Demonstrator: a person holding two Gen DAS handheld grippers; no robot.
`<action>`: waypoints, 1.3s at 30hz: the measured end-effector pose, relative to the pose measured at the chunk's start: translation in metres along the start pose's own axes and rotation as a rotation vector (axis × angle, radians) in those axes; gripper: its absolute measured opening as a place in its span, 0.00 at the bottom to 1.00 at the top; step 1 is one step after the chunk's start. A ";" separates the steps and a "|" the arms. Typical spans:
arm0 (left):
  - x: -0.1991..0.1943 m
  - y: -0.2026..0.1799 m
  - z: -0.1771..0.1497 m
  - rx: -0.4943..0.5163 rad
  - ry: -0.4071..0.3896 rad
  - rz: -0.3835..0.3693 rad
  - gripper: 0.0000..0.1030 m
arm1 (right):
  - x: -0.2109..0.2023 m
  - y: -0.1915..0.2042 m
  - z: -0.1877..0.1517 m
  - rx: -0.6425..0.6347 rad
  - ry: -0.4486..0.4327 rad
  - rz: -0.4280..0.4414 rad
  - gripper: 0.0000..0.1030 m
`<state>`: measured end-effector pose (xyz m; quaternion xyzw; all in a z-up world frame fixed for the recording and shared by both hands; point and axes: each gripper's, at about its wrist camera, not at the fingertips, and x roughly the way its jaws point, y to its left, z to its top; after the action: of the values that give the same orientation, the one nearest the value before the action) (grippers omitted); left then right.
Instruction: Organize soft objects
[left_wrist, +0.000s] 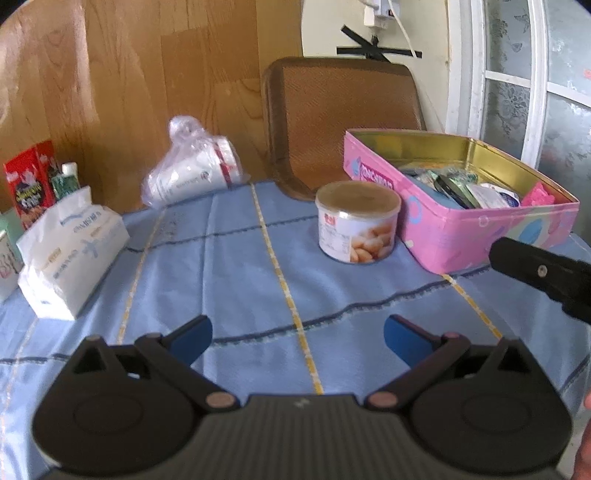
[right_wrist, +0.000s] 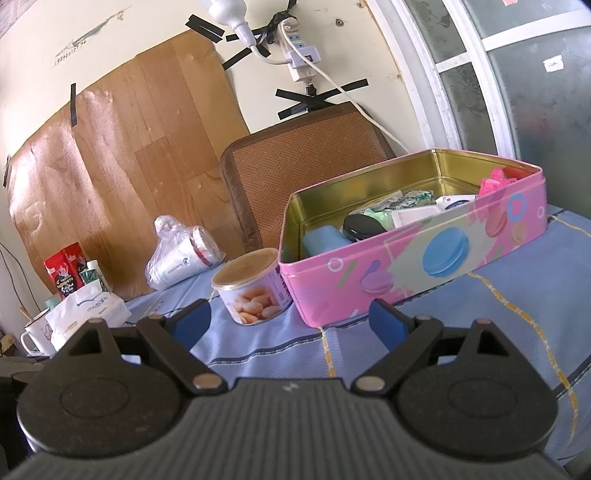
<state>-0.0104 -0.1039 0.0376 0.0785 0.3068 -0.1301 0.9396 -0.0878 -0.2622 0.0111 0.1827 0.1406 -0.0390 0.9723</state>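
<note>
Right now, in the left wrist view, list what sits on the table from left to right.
Red snack box → tissue pack → bagged paper cups → round can → pink tin.

I'm looking into a lived-in home: the counter (left_wrist: 258, 280) wears a blue checked cloth, with a tissue pack (left_wrist: 70, 251), a snack can (left_wrist: 356, 221), a bag of paper cups (left_wrist: 192, 170) and a pink biscuit tin (right_wrist: 417, 258) full of odds and ends. Behind, a woven chair back (right_wrist: 306, 166), a taped-up power strip (right_wrist: 299, 51) and a frosted patterned window (left_wrist: 517, 92)
</note>
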 end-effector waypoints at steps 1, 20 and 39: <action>-0.002 0.000 0.000 0.002 -0.017 0.014 1.00 | 0.000 0.000 0.000 -0.002 -0.001 0.002 0.92; -0.024 0.005 0.009 -0.023 -0.169 0.200 1.00 | 0.001 0.001 0.001 -0.022 -0.006 0.014 0.92; -0.010 -0.001 0.003 -0.029 -0.048 0.087 1.00 | 0.002 -0.003 0.000 -0.005 0.000 0.001 0.92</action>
<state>-0.0169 -0.1033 0.0461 0.0752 0.2825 -0.0864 0.9524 -0.0859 -0.2654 0.0092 0.1805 0.1406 -0.0380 0.9727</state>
